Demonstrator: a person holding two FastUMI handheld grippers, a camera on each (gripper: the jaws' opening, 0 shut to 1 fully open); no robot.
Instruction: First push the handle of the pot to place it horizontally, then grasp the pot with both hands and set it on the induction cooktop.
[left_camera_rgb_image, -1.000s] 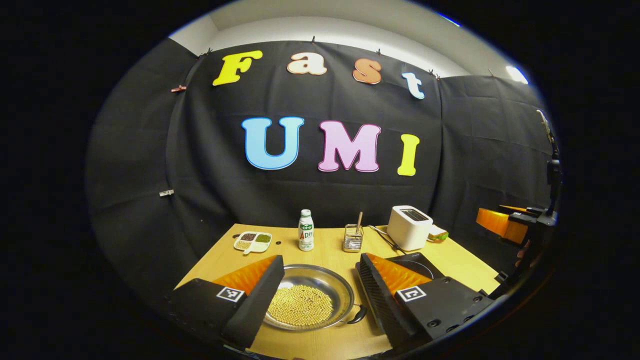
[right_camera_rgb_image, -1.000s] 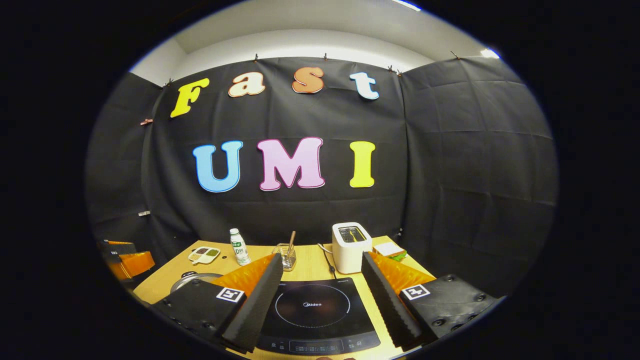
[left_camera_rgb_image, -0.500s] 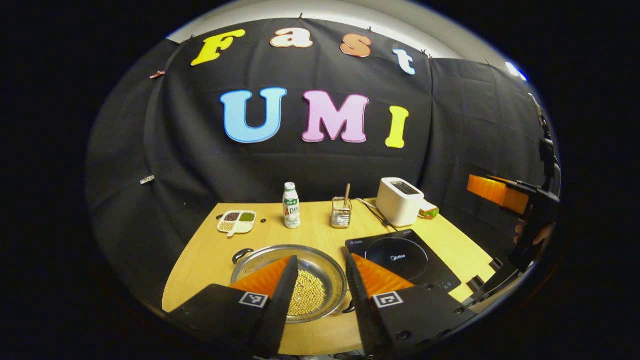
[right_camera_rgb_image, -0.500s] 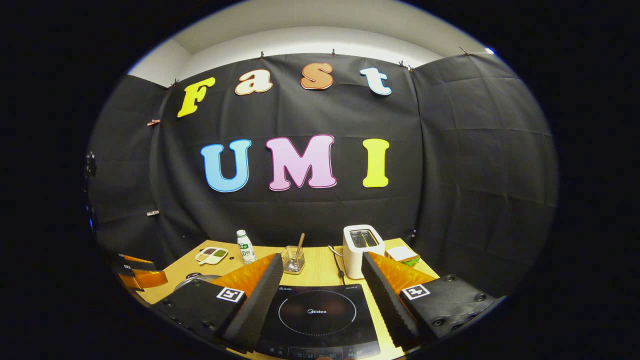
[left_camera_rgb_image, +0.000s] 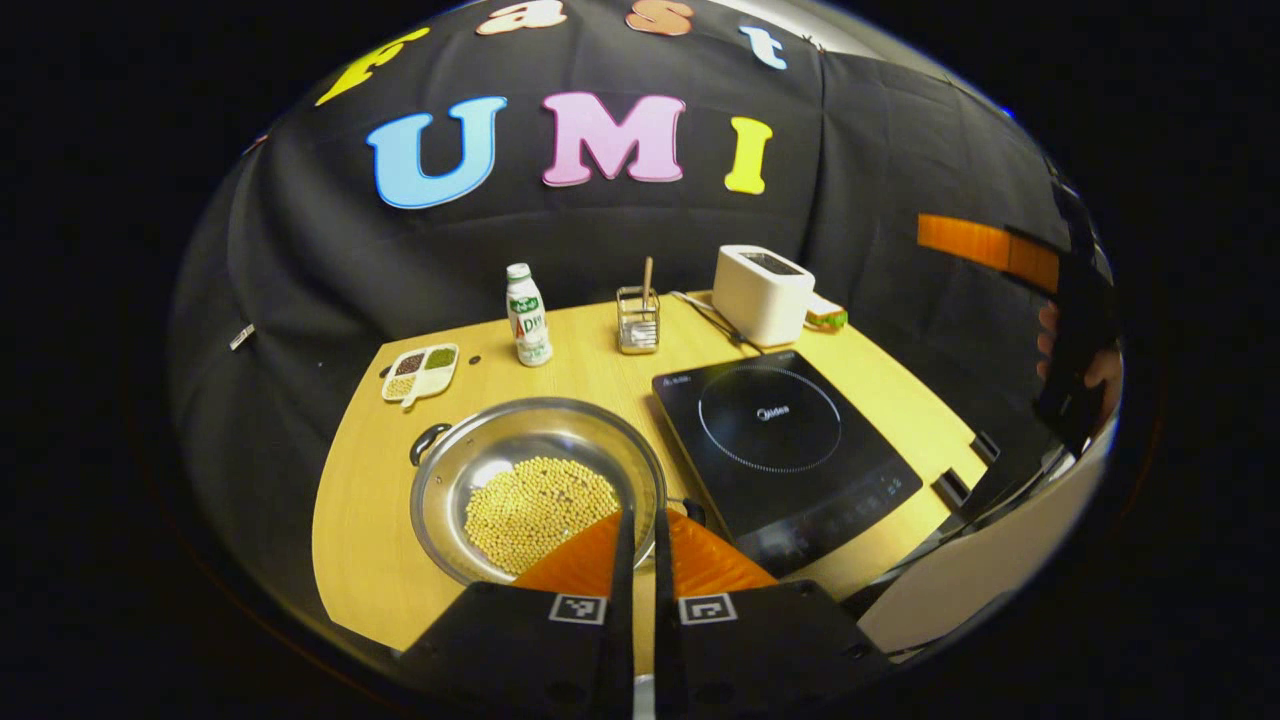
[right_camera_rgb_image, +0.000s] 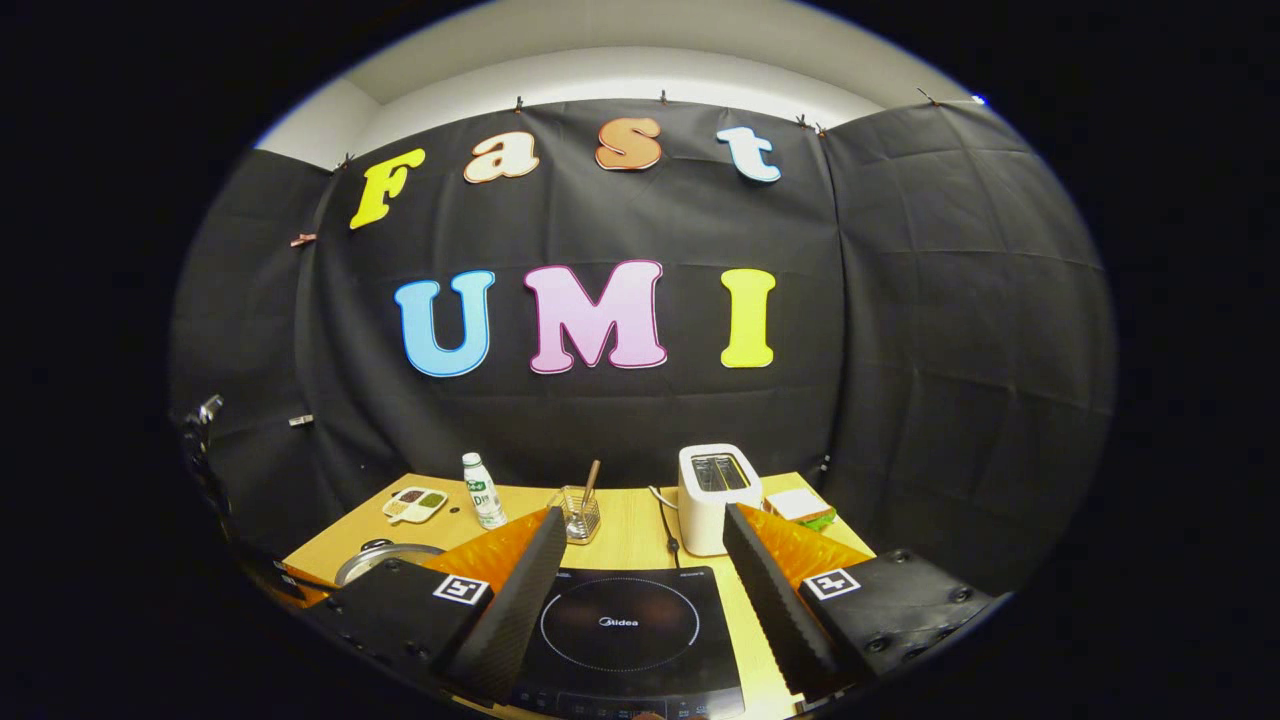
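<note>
A steel pot (left_camera_rgb_image: 500, 440) holding yellow beans sits on the wooden table (left_camera_rgb_image: 370, 540), left of the black induction cooktop (left_camera_rgb_image: 770, 420). One dark handle (left_camera_rgb_image: 428, 442) points back-left, the other (left_camera_rgb_image: 692, 512) front-right. My left gripper (left_camera_rgb_image: 640, 515) hovers over the pot's near rim, shut with nothing between its fingers, its tips beside the front-right handle. My right gripper (right_camera_rgb_image: 645, 545) stands open above the cooktop (right_camera_rgb_image: 620, 620). The pot's rim (right_camera_rgb_image: 385, 555) shows to its left. In the left gripper view, a finger (left_camera_rgb_image: 985, 245) of the right gripper shows at far right, held by a hand (left_camera_rgb_image: 1100, 365).
Along the table's back stand a divided dish of beans (left_camera_rgb_image: 420, 370), a small bottle (left_camera_rgb_image: 527, 315), a wire holder with a stick (left_camera_rgb_image: 637, 320) and a white toaster (left_camera_rgb_image: 762, 293) with a cord. A sandwich (right_camera_rgb_image: 795, 505) lies beside the toaster.
My left gripper has risen, tilted down toward the table and shut its fingers. The right gripper has stayed open over the cooktop, hardly moving.
</note>
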